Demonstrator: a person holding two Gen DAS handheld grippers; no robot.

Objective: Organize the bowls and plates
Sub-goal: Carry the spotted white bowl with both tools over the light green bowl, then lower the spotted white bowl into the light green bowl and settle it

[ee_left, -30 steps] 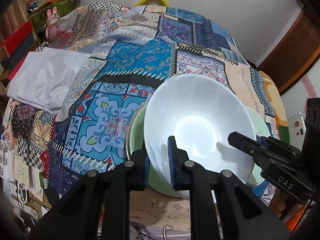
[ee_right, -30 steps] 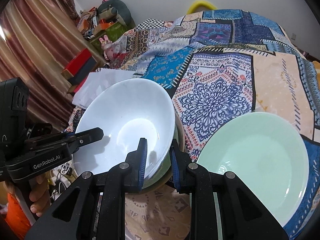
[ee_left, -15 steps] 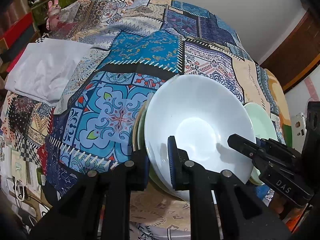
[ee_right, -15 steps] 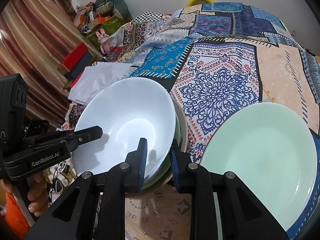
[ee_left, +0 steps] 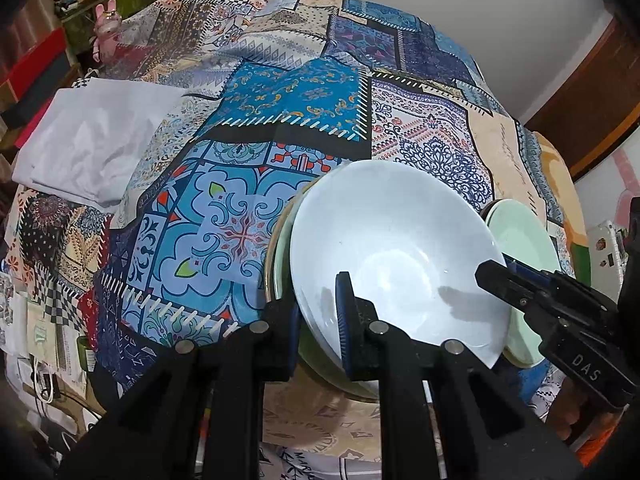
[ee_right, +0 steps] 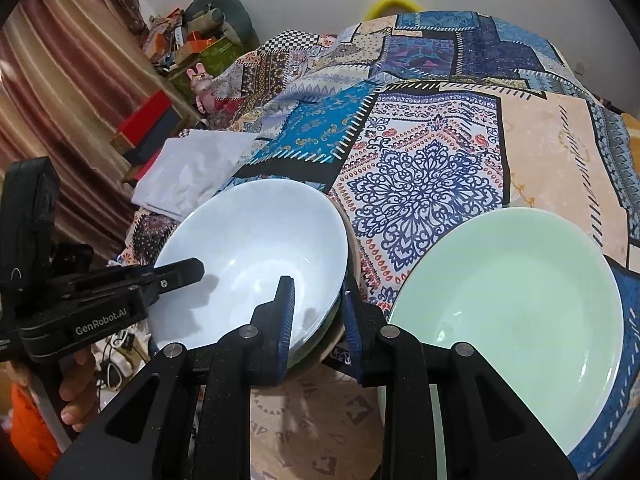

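Black and level, the left gripper (ee_left: 318, 320) is closed on the near-left rim of the white bowl (ee_left: 394, 256), one finger inside, one outside. The glossy, tilted bowl is nested in a green bowl (ee_left: 320, 364) near the bed's front edge. Its right rim is clamped by the right gripper (ee_right: 316, 312). A pale green plate (ee_right: 508, 304) is laid flat just beside, on the patchwork bedspread (ee_right: 424, 168).

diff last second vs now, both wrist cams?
Little changed. Both cameras drifted slightly, so the patchwork cloth shifts in frame. The left gripper and right gripper stay clamped on the bowl stack's rim, white bowl on top. The green plate is unmoved.
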